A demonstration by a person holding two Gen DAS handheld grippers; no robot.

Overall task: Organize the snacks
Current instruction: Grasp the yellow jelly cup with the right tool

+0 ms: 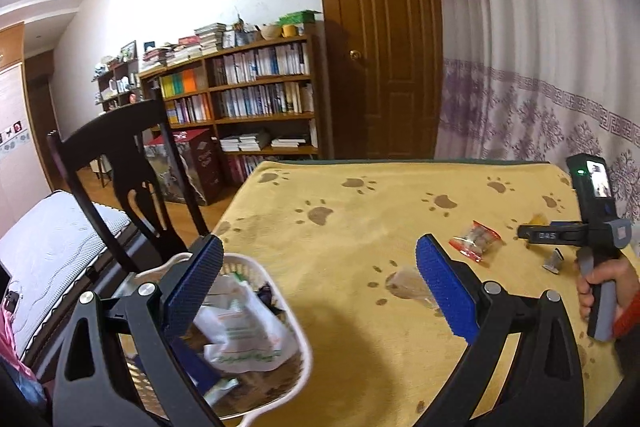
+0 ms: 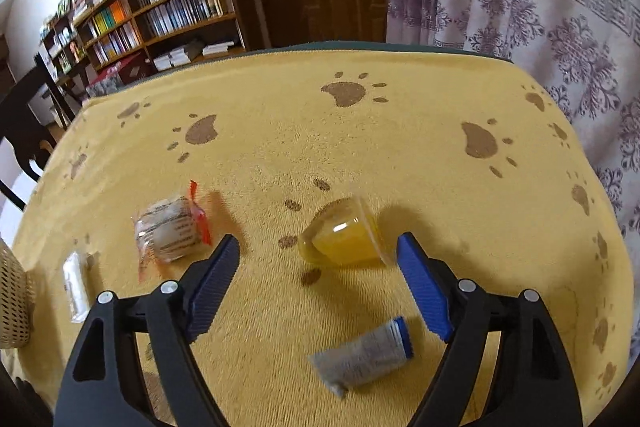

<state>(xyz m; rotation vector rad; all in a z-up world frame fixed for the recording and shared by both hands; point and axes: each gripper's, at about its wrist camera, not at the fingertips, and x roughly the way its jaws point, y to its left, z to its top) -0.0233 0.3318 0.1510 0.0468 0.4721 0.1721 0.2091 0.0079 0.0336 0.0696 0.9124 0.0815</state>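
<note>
Both grippers hold nothing, fingers spread wide: the left gripper [image 1: 320, 267] by the basket [image 1: 296, 327], the right gripper [image 2: 318, 259] nearing the jelly cup [image 2: 344, 239]; closing on it seems next.

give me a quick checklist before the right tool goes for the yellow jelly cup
1. Right tool open: ok.
2. Right tool empty: ok.
3. Jelly cup ahead, between the fingers' line: ok, though it lies tipped on its side.
4. Grey packet clear of the cup: ok, apart.
5. Basket has room: cannot tell, the left tool hides part of it.
6. Left tool open and empty: ok.
</note>
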